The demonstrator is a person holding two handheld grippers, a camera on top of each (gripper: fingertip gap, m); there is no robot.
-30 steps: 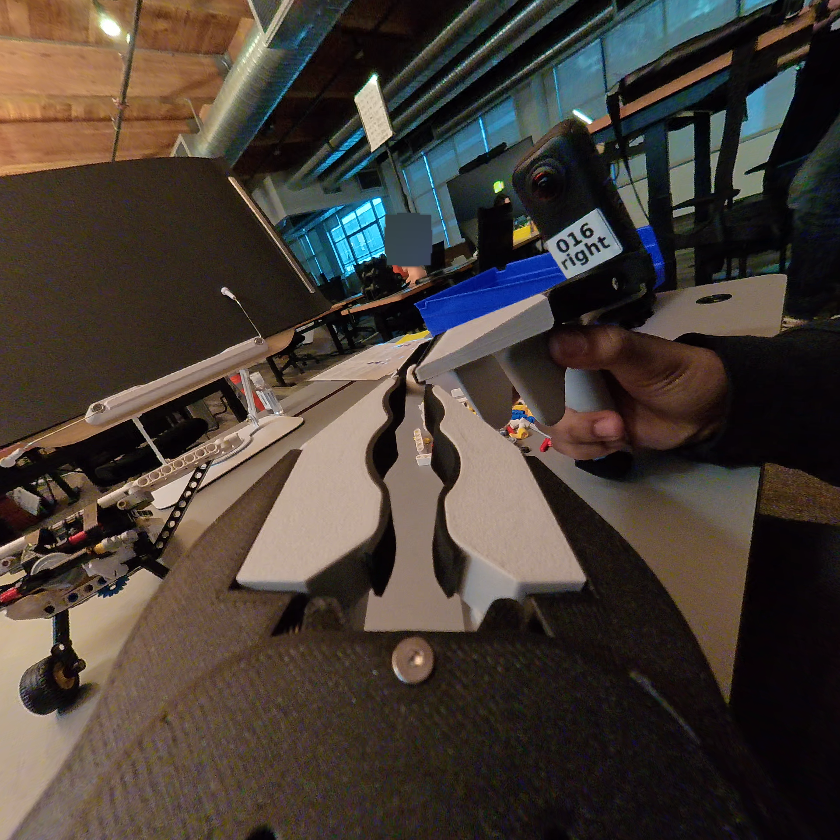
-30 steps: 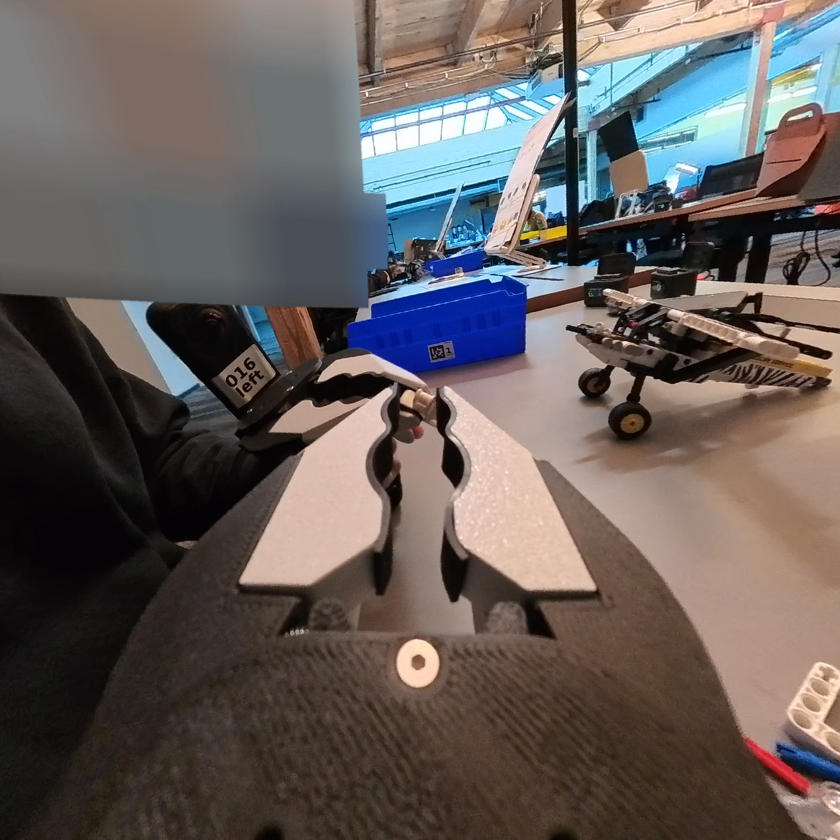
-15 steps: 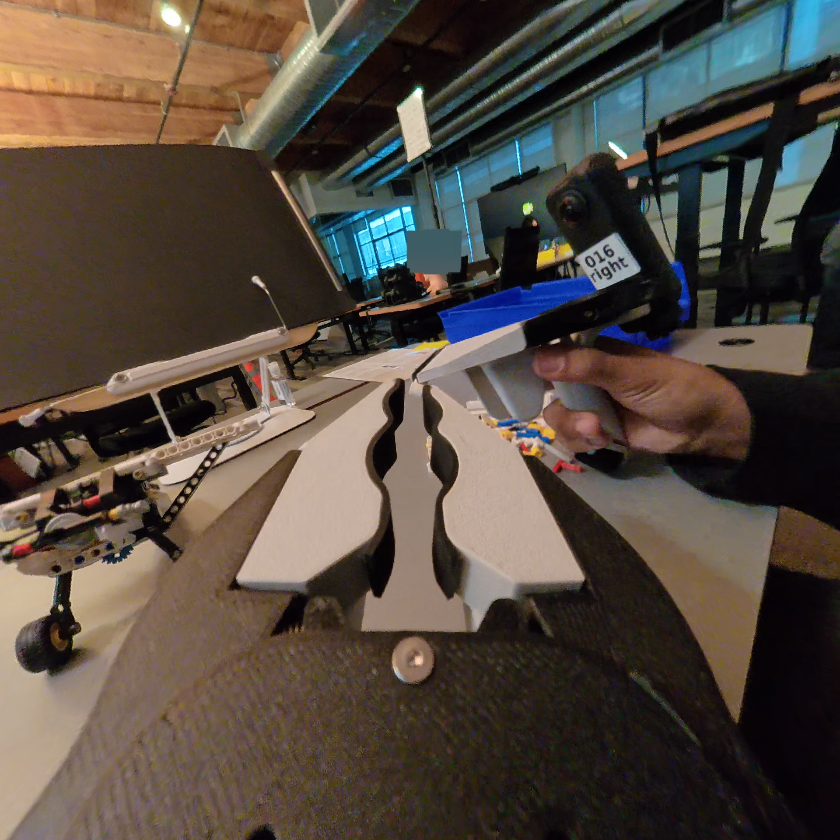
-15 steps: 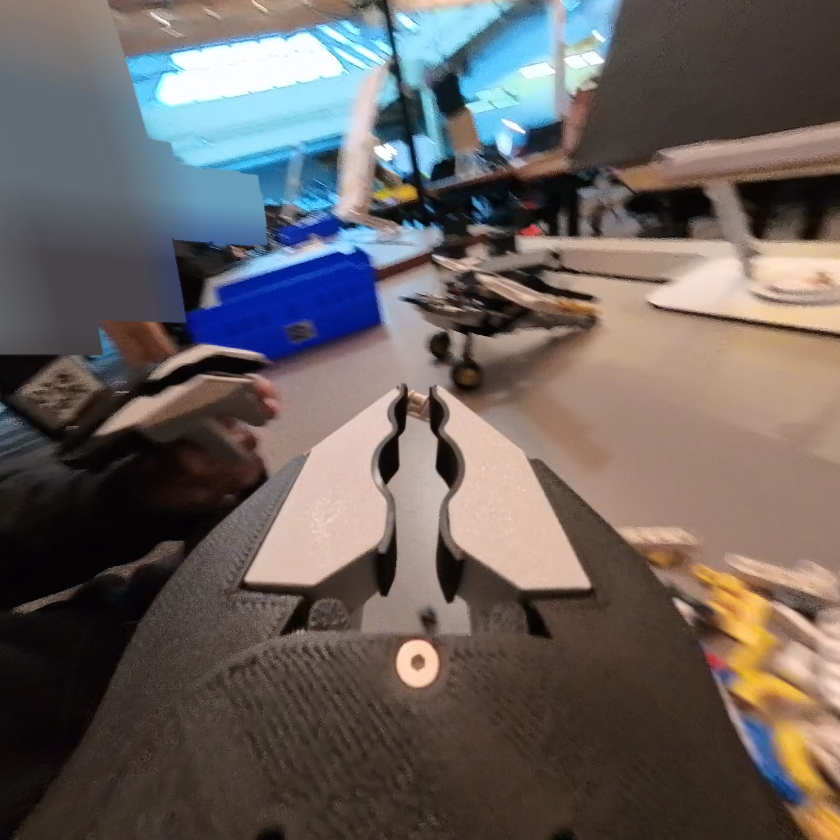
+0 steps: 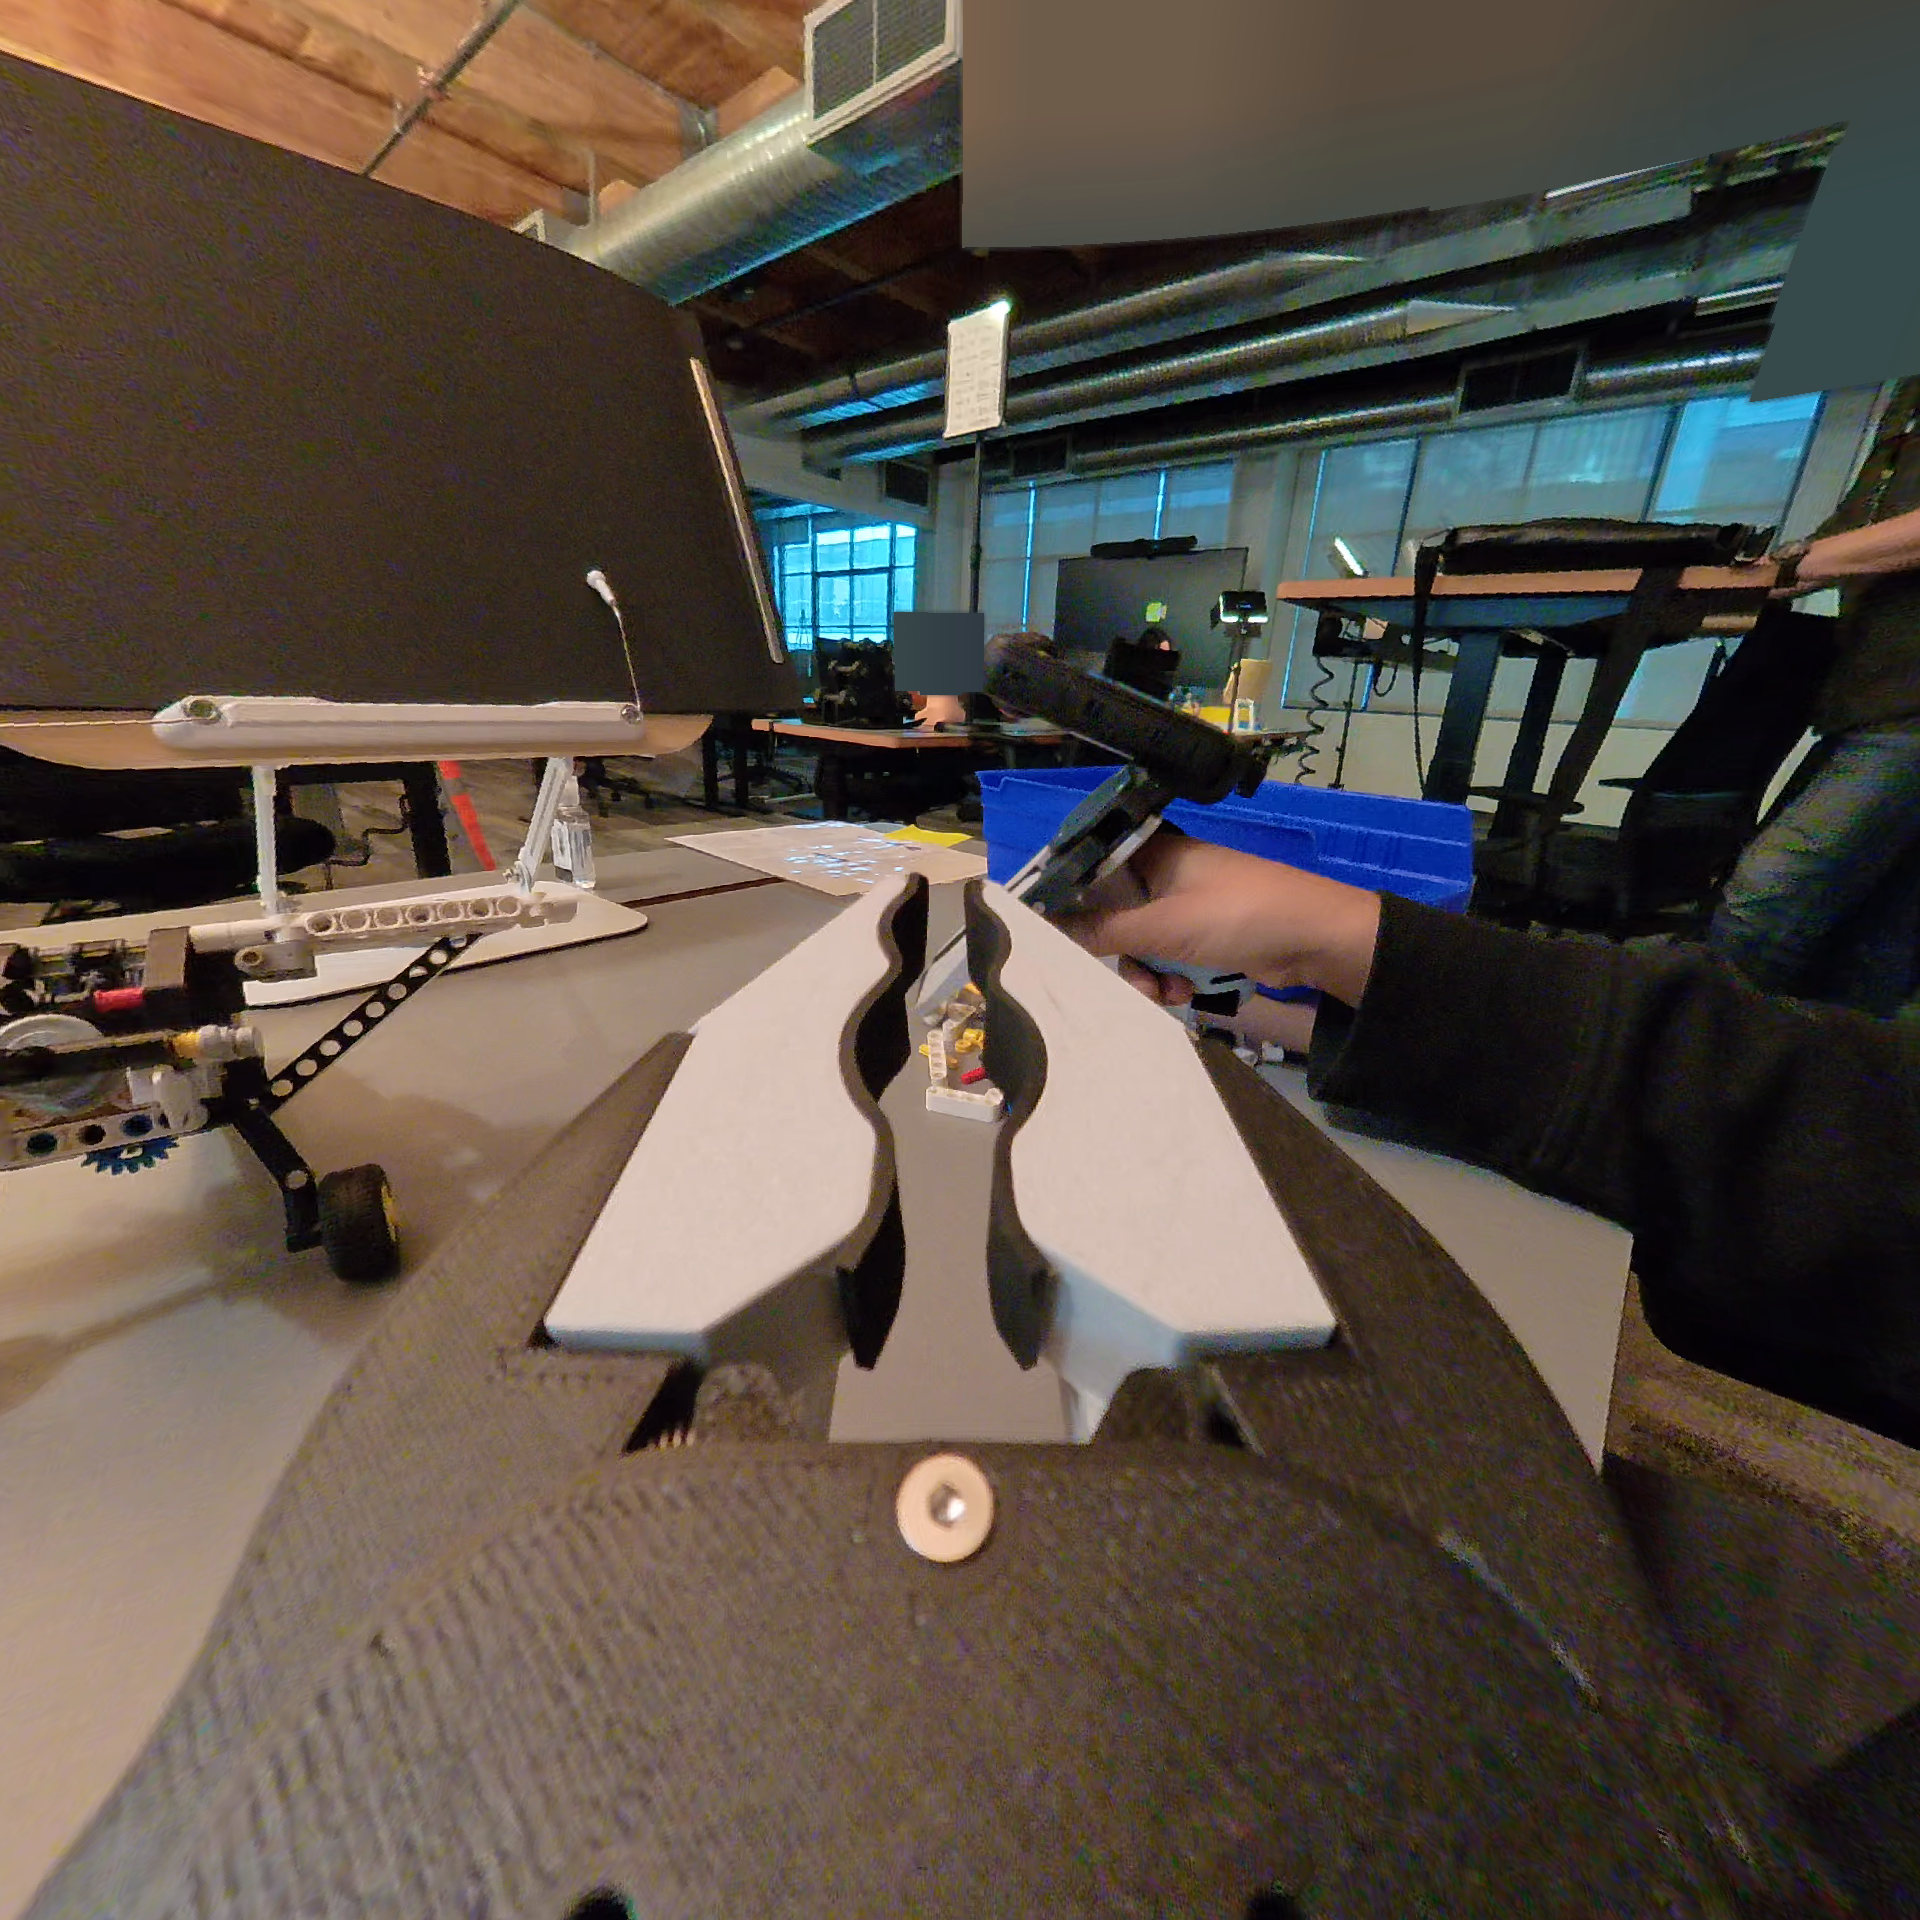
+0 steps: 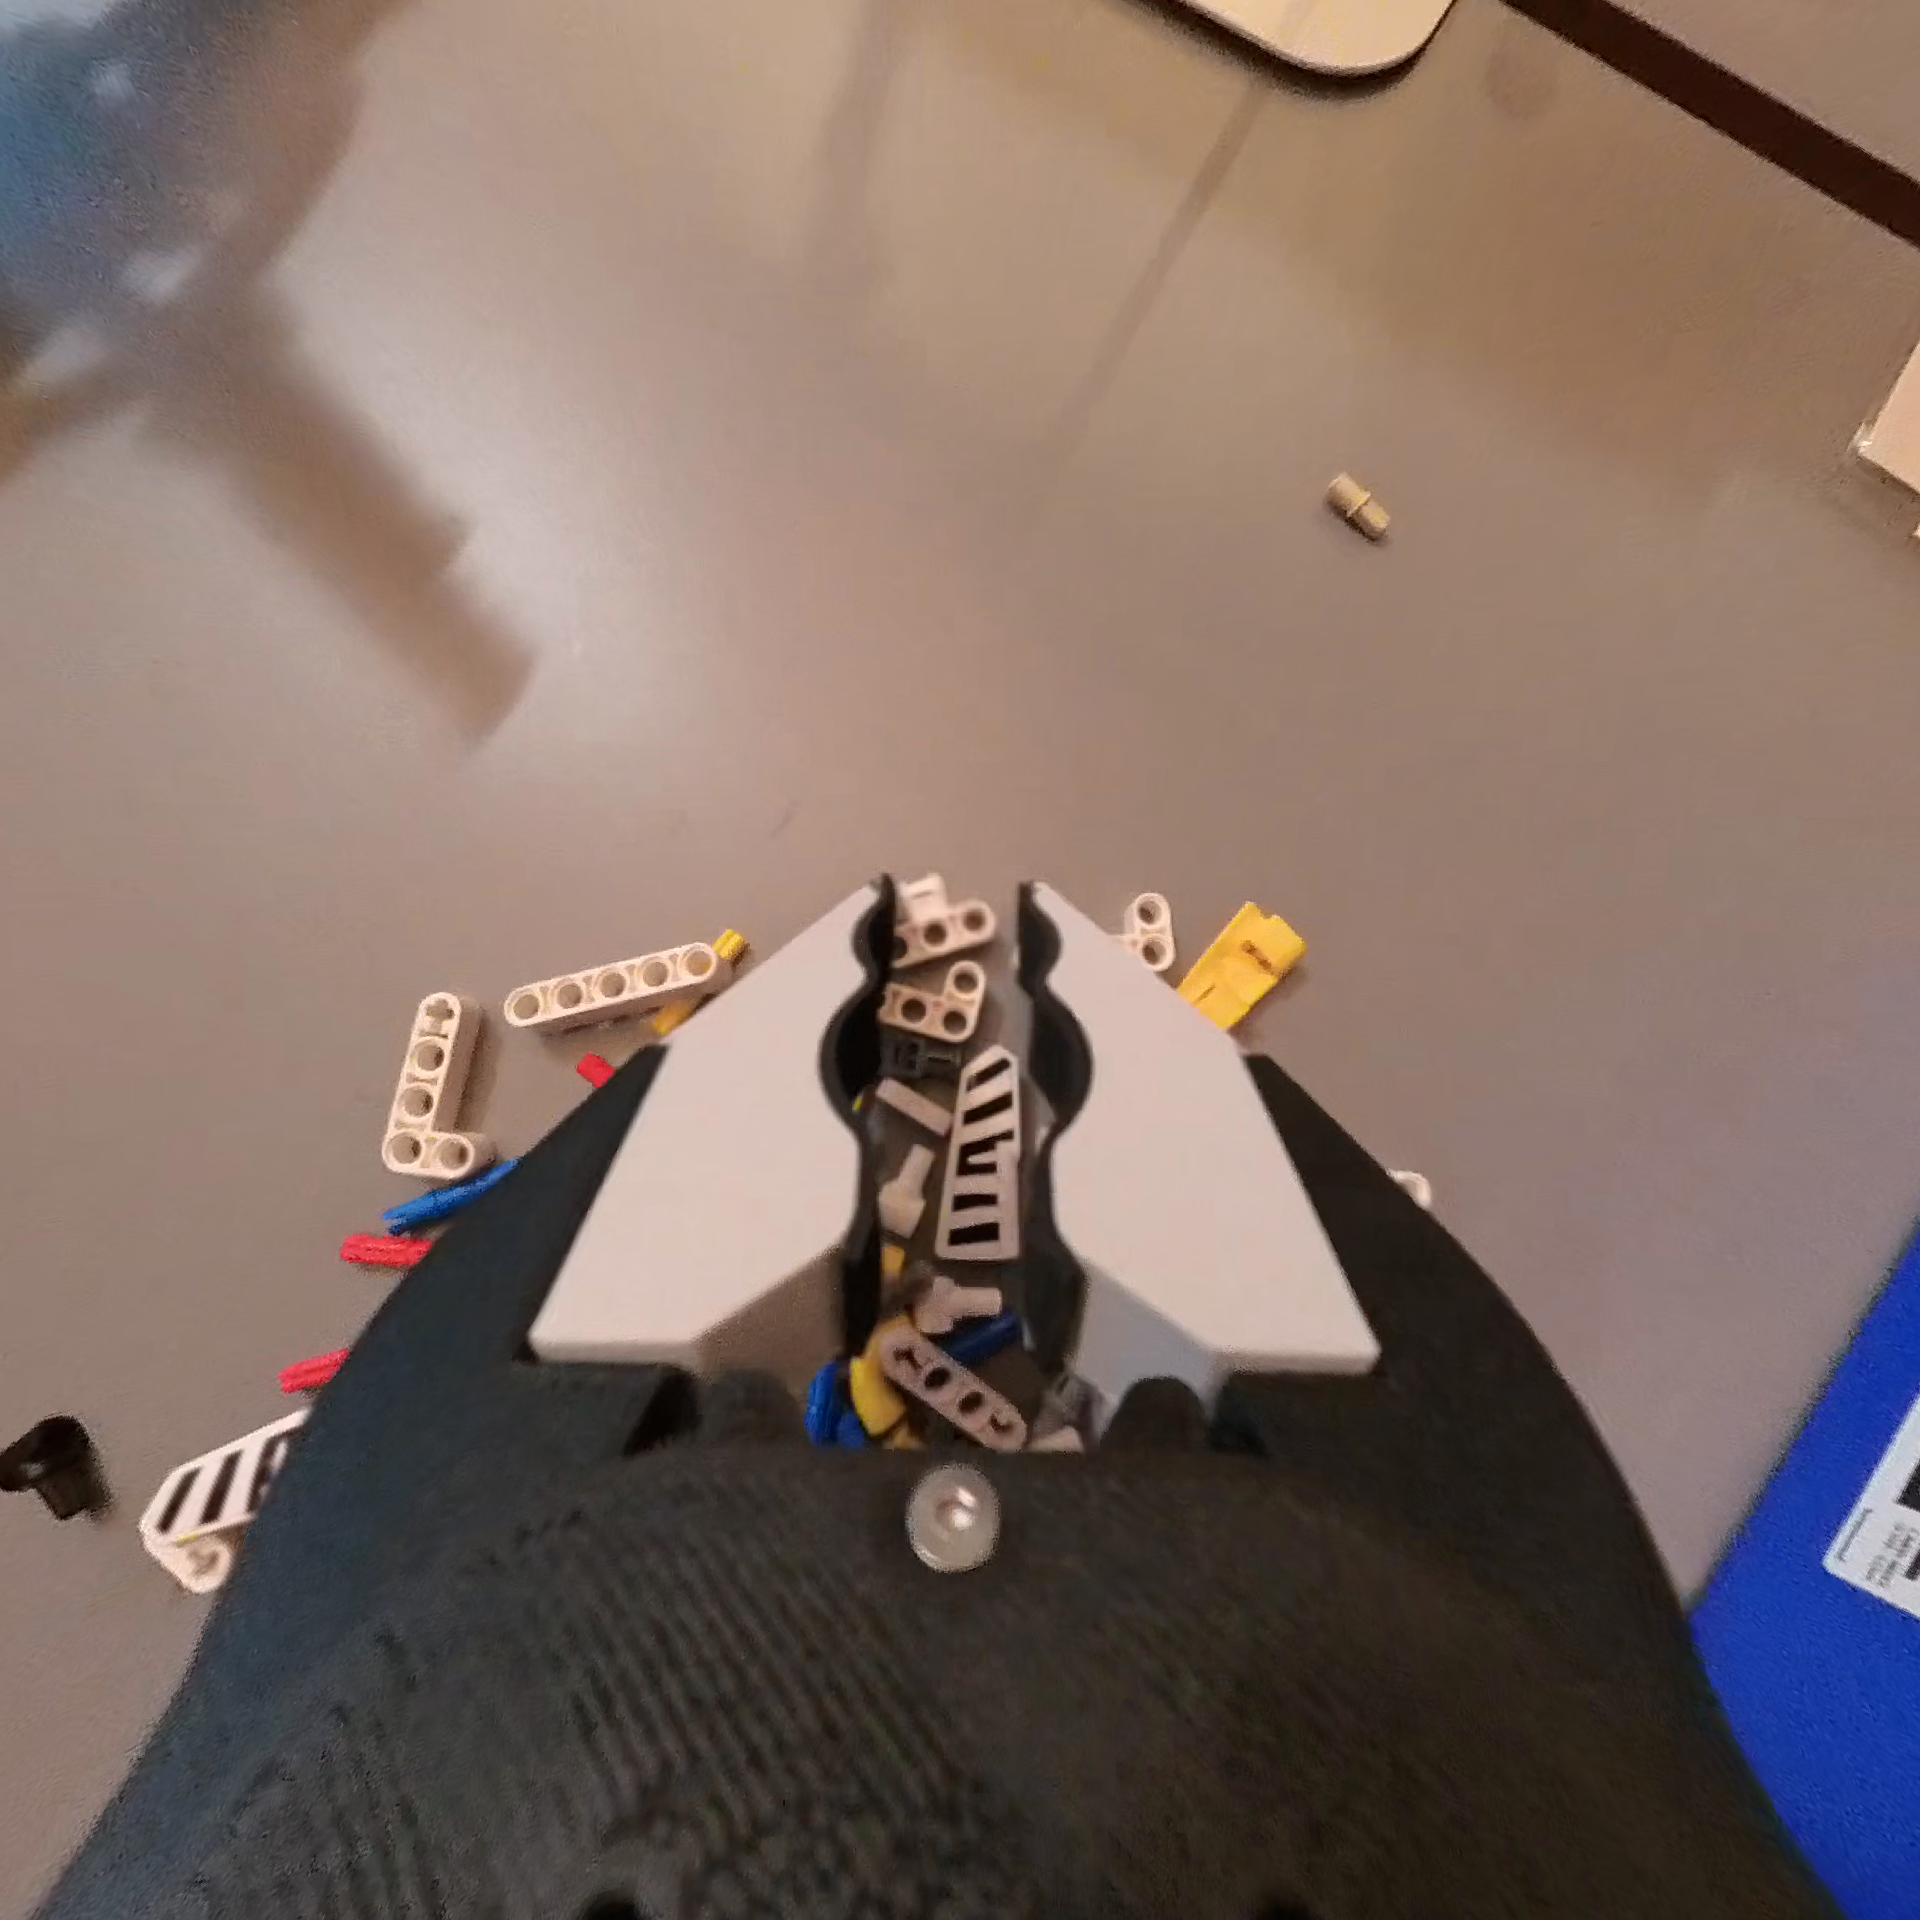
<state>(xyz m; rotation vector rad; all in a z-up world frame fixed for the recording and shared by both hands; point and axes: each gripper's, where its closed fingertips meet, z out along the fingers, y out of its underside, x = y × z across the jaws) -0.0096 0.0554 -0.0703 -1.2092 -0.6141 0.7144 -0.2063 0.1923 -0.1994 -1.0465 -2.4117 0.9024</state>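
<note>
Grey tabletop (image 6: 935, 416) carries a wheeled brick-built model (image 5: 156, 1039) and a blue plastic bin (image 5: 1351, 831). Held level, seemingly idle, the left gripper (image 5: 942, 886) has its wavy fingers almost together on nothing. The right gripper (image 6: 951, 894) points down, fingers parted over loose holed beams and pins (image 6: 935, 1039), gripping none.

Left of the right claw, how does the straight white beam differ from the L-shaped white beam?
The straight beam has five holes in a row; the L-shaped beam bends at its near end. The straight beam lies crosswise, the L-shaped beam lengthwise. Both are white, holed, flat on the table.
</note>
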